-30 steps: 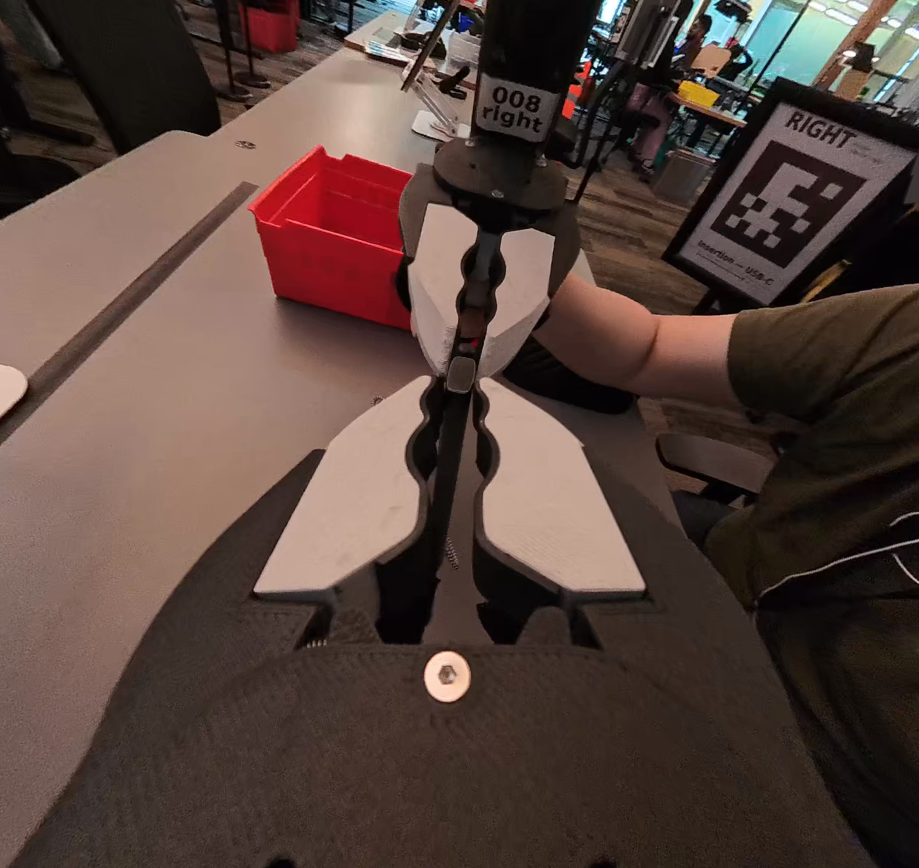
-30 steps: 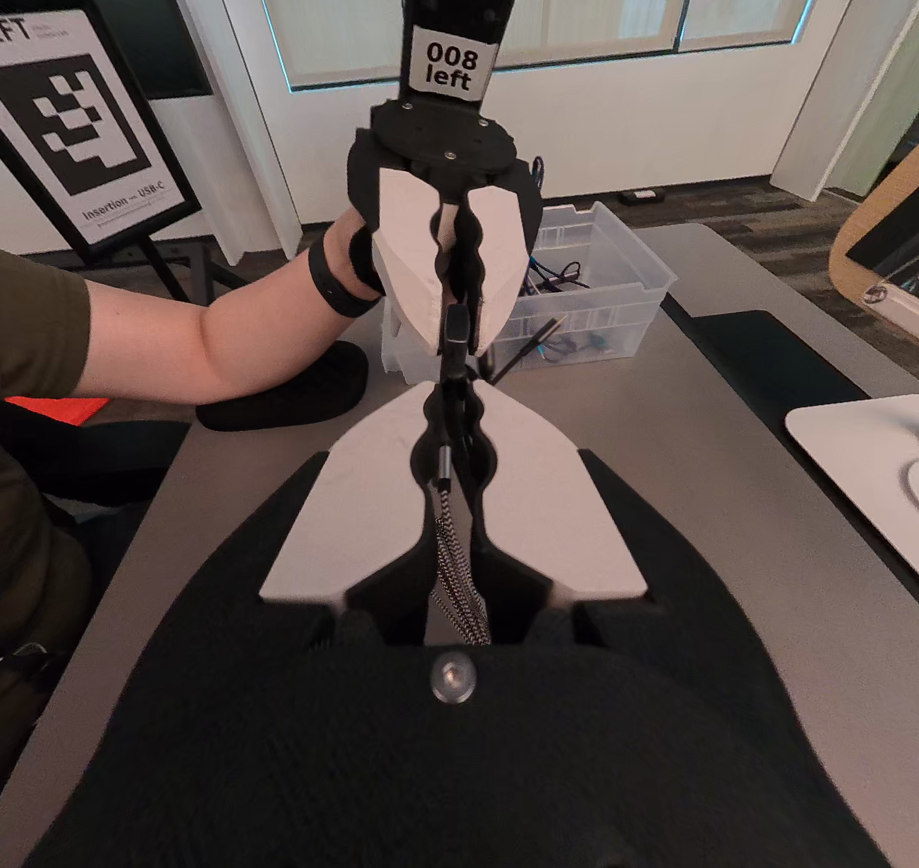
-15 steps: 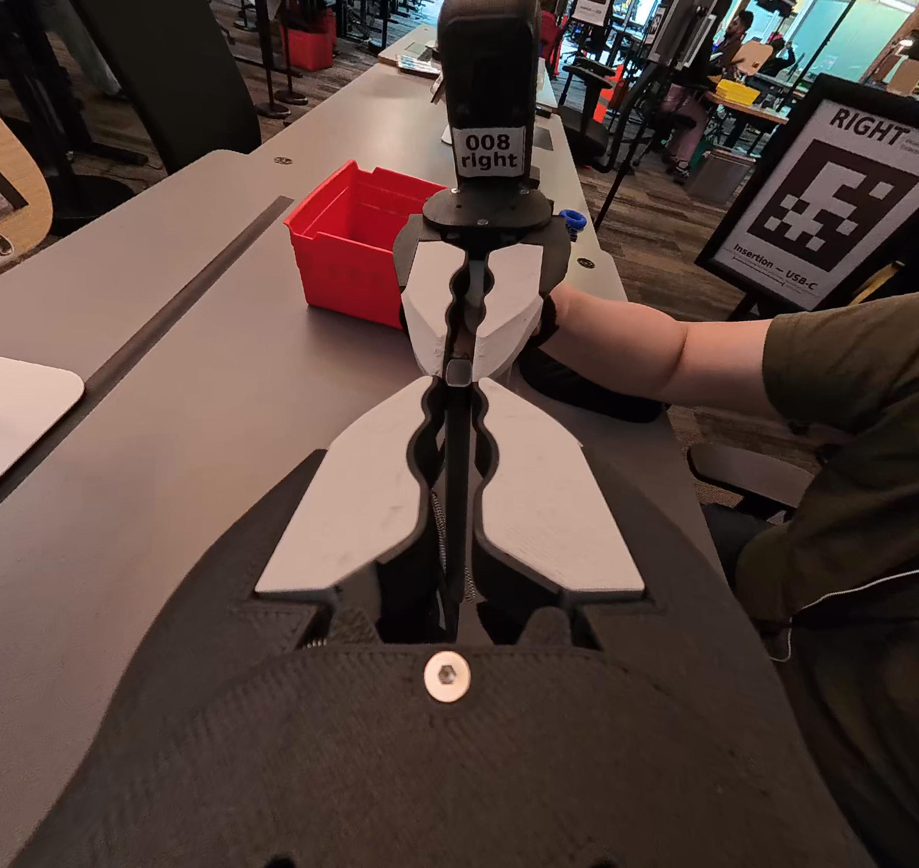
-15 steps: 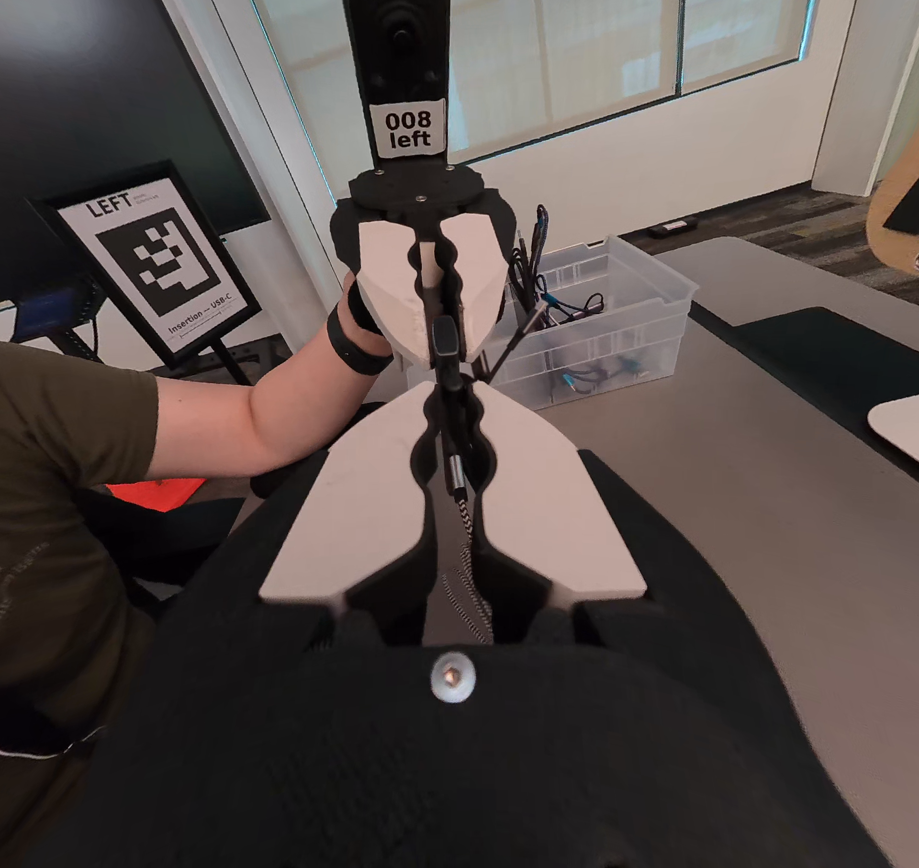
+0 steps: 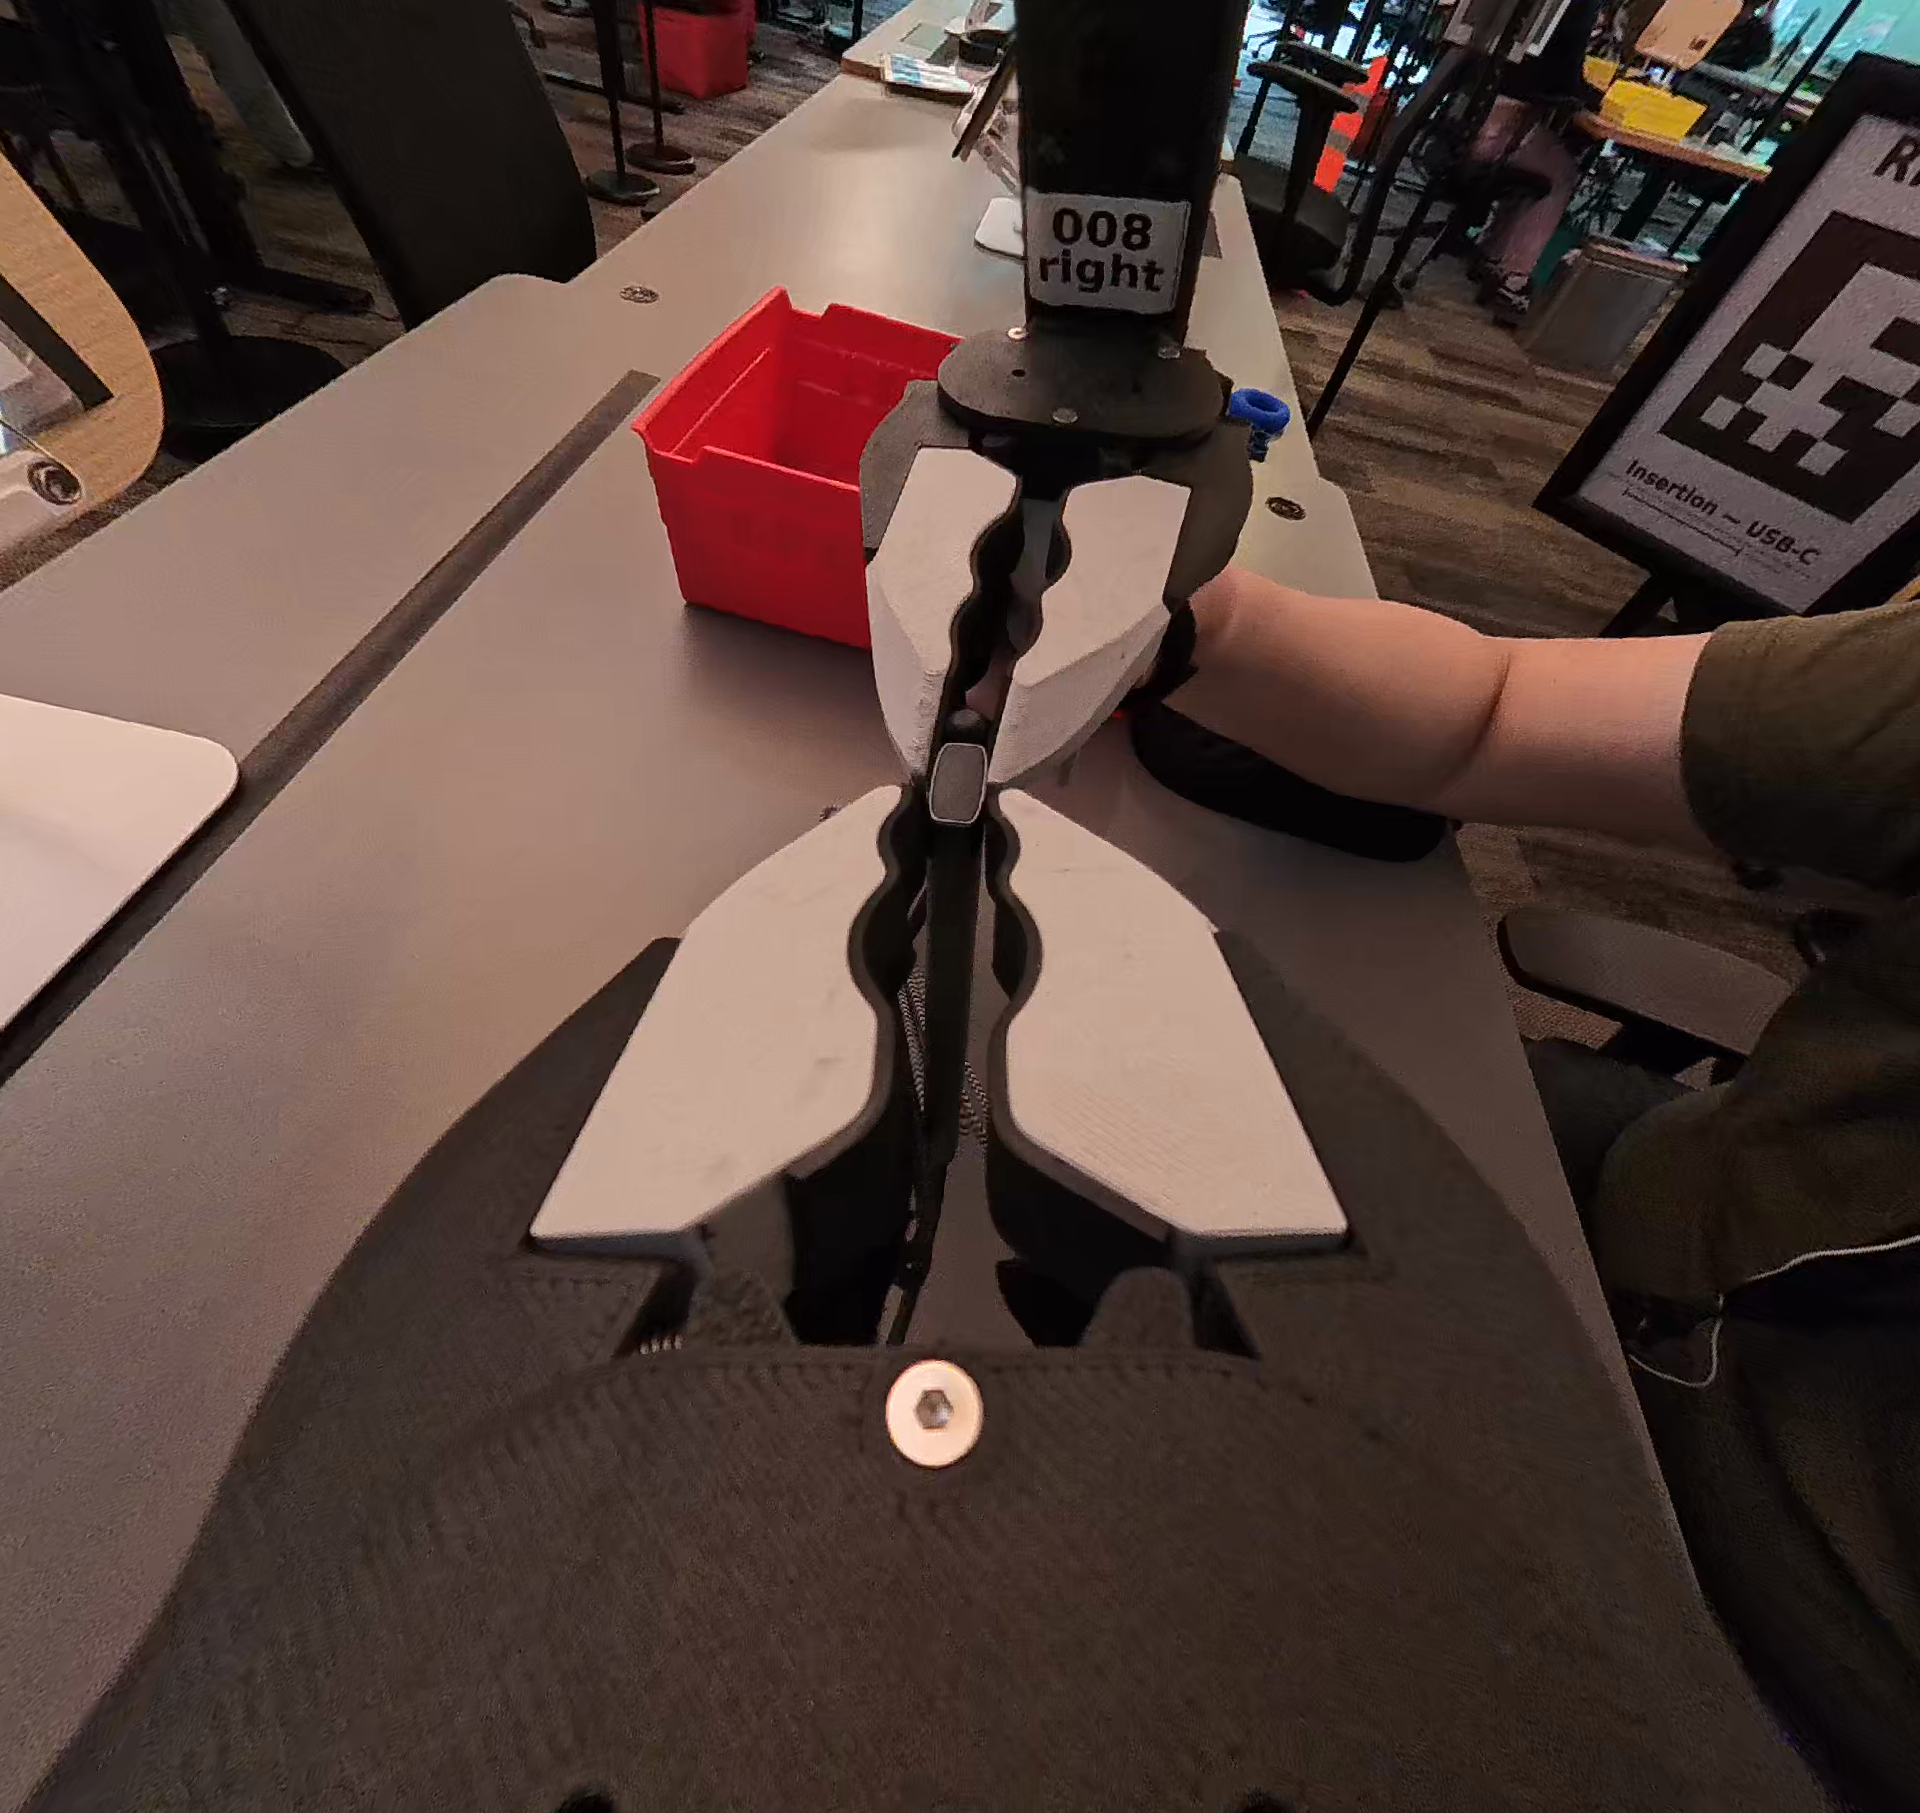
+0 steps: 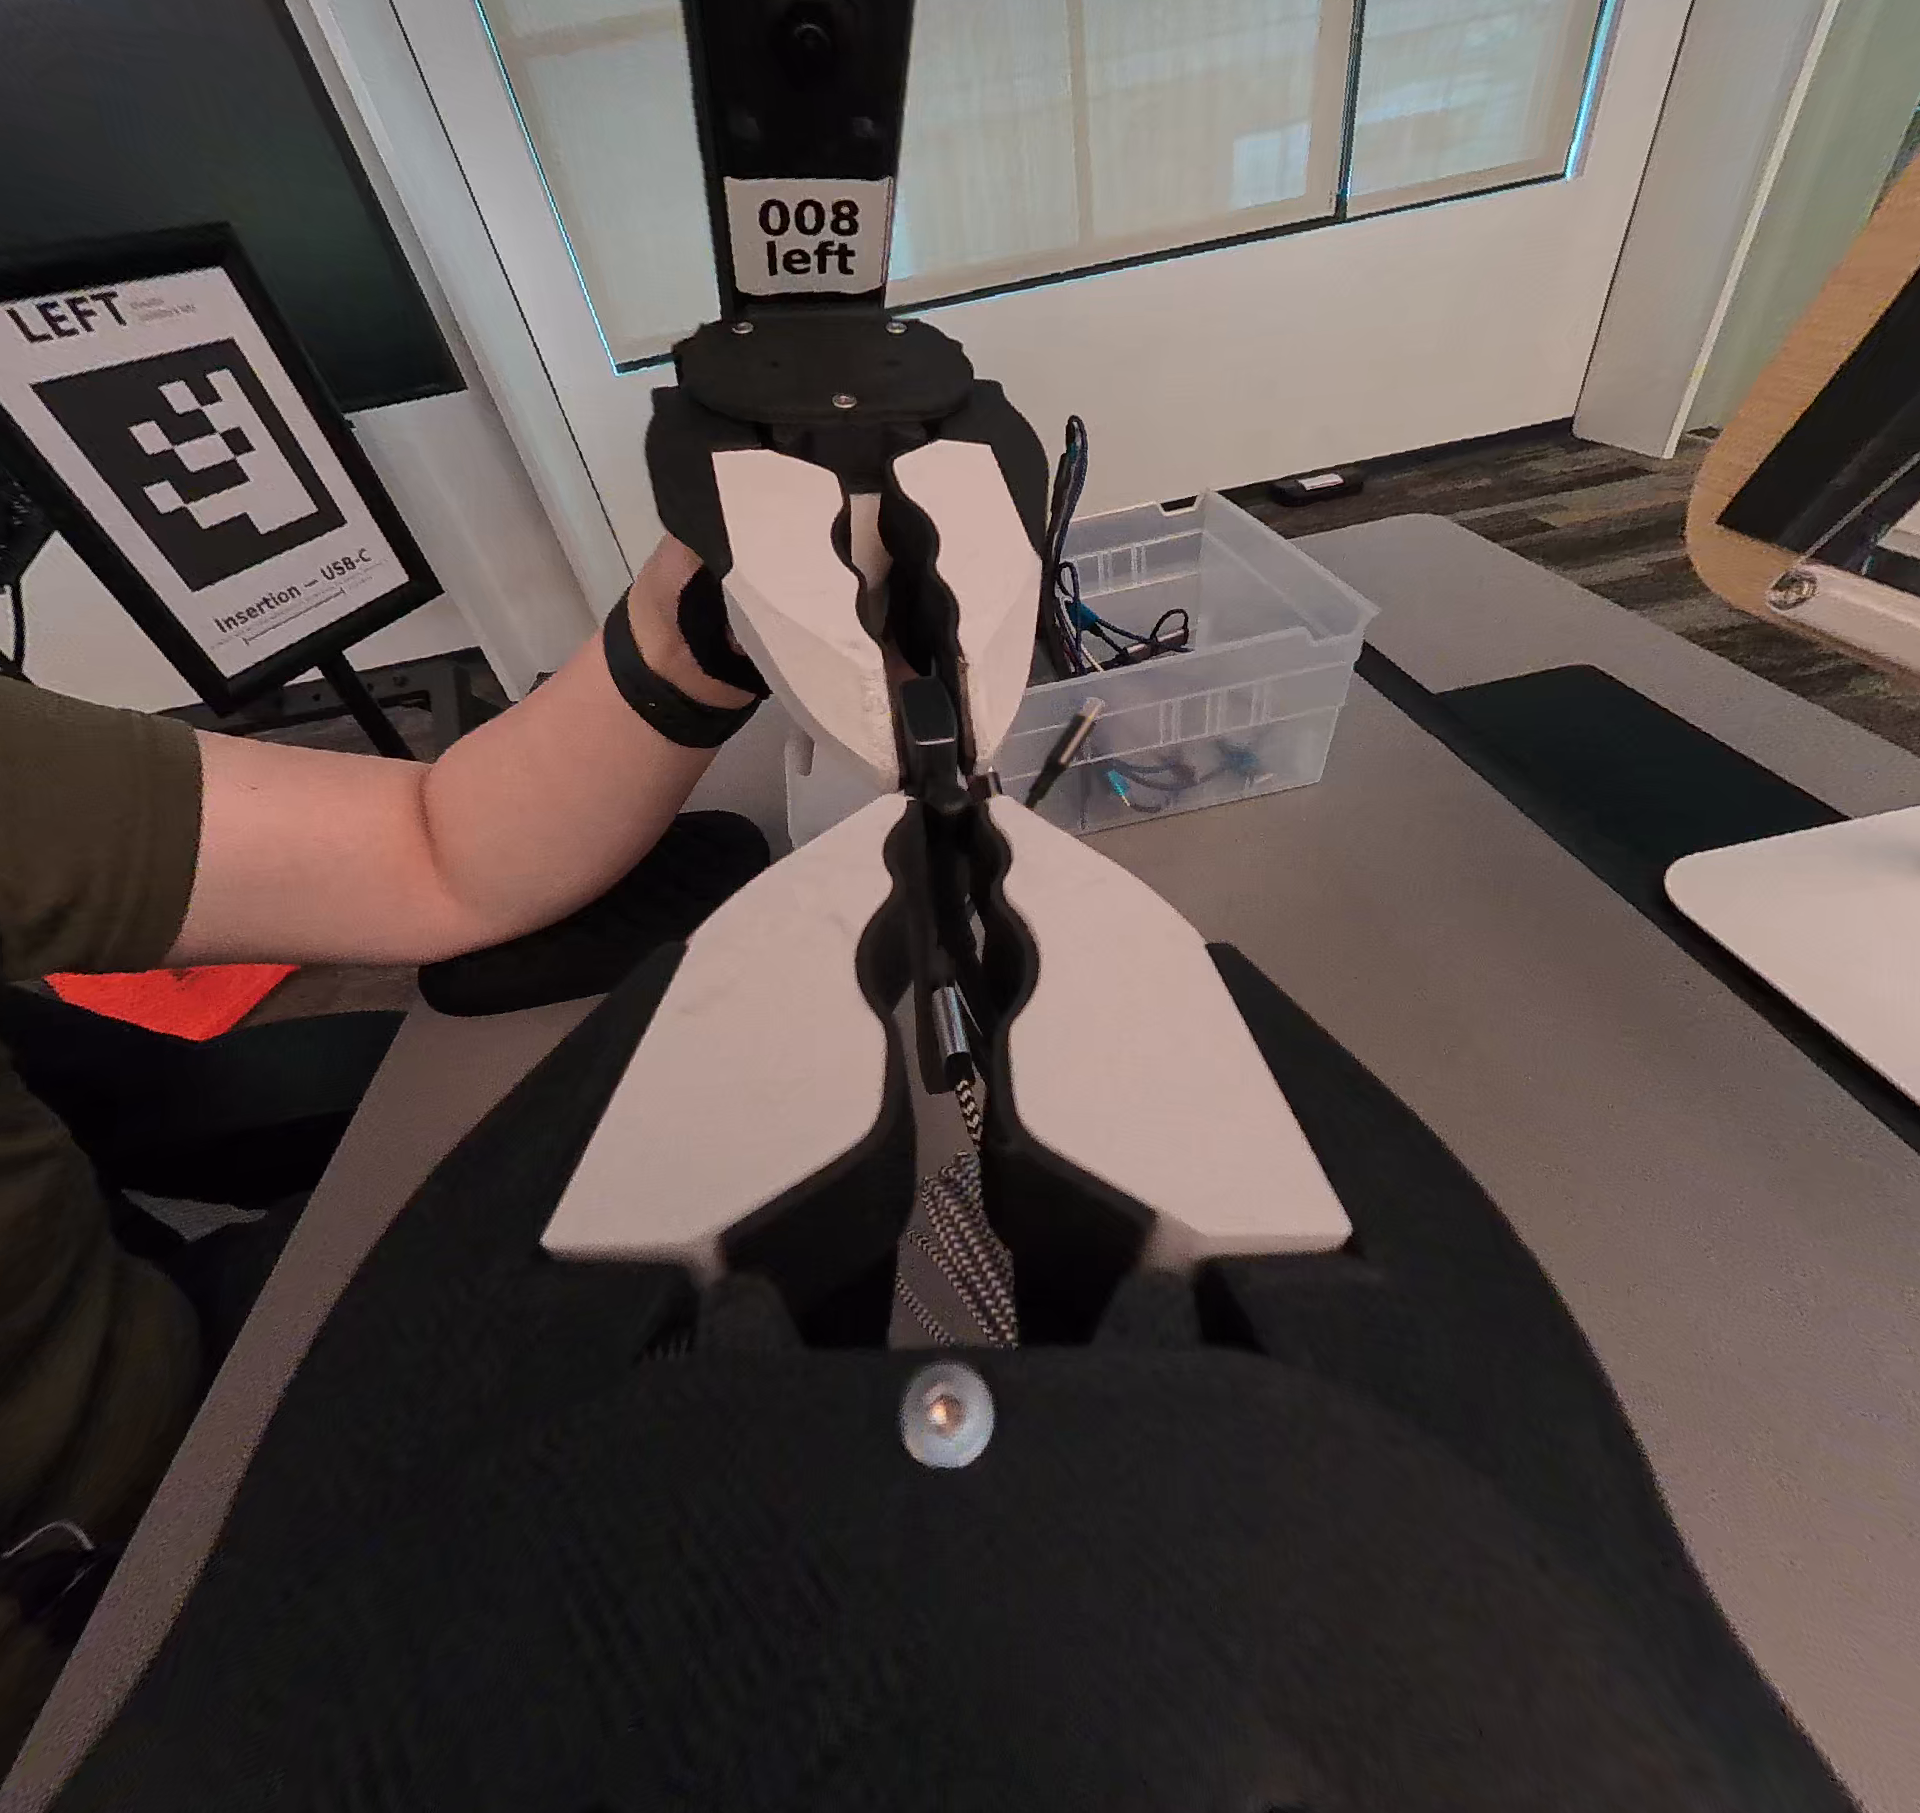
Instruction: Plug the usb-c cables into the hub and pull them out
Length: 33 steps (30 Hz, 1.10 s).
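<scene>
My left gripper point(image 5: 956, 802) is shut on the hub point(image 5: 958, 781), a thin dark slab seen edge-on, with its grey end at my fingertips. My right gripper point(image 6: 940, 807) is shut on a USB-C cable point(image 6: 951, 1025) with a metal sleeve and a black-and-white braided cord point(image 6: 971, 1109). The two grippers face each other tip to tip above the grey table point(image 5: 468, 776). The plug's tip meets the hub point(image 6: 925, 714) between the fingertips; how deep it sits is hidden. A silver plug point(image 6: 1070, 745) sticks out beside the hub.
A red bin point(image 5: 769, 475) stands behind the right gripper. A clear bin point(image 6: 1226, 662) with several cables stands behind the left gripper. There is a white pad point(image 5: 83, 828) at the far edge, a black wrist rest point(image 5: 1278, 797), and a sign on a stand point(image 5: 1787, 392) beside the table.
Both grippers have stayed shut and tip to tip. Both have tilted upward, so more of the room shows behind the opposite gripper. The hub and cable are still held.
</scene>
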Tool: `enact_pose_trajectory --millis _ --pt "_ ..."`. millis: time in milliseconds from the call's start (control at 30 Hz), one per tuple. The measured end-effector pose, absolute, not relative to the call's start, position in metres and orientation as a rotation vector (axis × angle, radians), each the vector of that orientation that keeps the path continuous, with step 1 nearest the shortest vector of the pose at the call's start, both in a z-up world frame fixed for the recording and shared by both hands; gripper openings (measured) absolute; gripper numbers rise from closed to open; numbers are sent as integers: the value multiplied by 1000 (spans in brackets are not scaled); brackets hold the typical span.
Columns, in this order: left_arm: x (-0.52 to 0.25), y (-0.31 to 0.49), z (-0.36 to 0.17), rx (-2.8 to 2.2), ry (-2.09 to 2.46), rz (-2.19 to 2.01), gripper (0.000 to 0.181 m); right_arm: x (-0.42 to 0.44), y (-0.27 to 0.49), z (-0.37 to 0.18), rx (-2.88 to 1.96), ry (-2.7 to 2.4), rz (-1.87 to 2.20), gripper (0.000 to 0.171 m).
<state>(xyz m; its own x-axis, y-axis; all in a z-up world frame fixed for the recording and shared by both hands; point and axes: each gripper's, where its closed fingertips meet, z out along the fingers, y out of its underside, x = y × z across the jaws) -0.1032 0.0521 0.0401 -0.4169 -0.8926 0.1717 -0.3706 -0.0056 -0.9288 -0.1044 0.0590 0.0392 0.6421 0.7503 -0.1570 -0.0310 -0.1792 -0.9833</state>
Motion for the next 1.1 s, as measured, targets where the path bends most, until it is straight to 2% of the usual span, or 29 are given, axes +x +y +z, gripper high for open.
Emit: enact_pose_trajectory --millis 1100 --pt "-111 41 36 -1301 1935 -1406 10 -111 47 37 -1635 -731 790 9"
